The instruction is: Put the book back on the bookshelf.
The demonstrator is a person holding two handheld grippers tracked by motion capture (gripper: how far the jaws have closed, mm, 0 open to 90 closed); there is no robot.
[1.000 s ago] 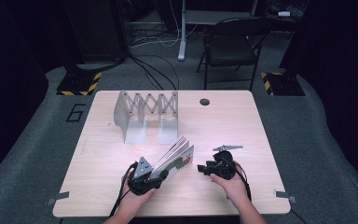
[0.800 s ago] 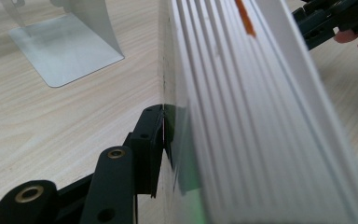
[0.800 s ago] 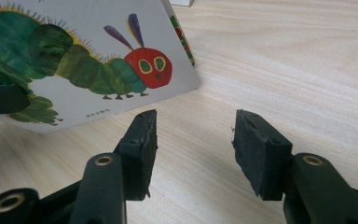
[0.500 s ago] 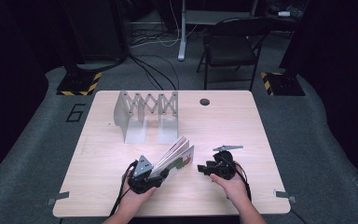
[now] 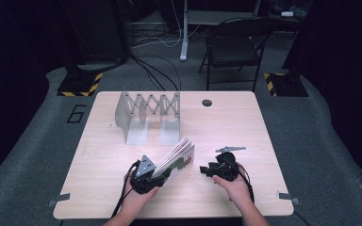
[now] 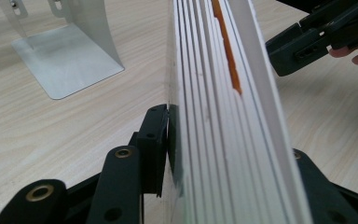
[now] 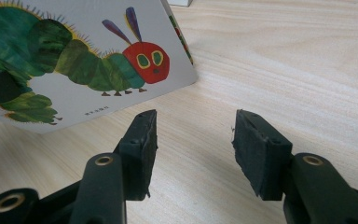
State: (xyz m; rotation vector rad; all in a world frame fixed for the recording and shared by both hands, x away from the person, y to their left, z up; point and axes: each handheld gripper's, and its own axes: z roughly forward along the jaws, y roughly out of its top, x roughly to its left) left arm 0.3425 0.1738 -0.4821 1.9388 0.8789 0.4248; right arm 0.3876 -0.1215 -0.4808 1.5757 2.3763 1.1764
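I am pinching the book (image 5: 176, 157) in my left gripper (image 5: 147, 176), near the front edge of the table (image 5: 245, 122). My jaws have just been closing a little further on it, and in the left gripper view my fingers (image 6: 154, 140) are pressing on both covers, with the stack of thick white pages (image 6: 223, 116) running straight up between them. The book is standing on edge, tilting away from me and to the right, its far end toward the middle of the table. An orange streak is showing along one page edge.

My right gripper (image 5: 212, 170) is hovering just beside the book, to its right, apart from it. Its fingers (image 7: 142, 140) are standing spread with only bare wood between them, gripping nothing. In the right gripper view the cover is facing me, showing a green caterpillar (image 7: 79, 60) with a red head, and the book's lower corner is lying near my left-hand finger without touching it.

Behind the book, toward the far left of the table, a metal rack (image 5: 148, 113) with a folding lattice is standing well apart from both grippers. A small dark hole (image 5: 207, 102) is sitting near the table's far edge. A chair (image 5: 233, 47) is standing on the floor beyond.
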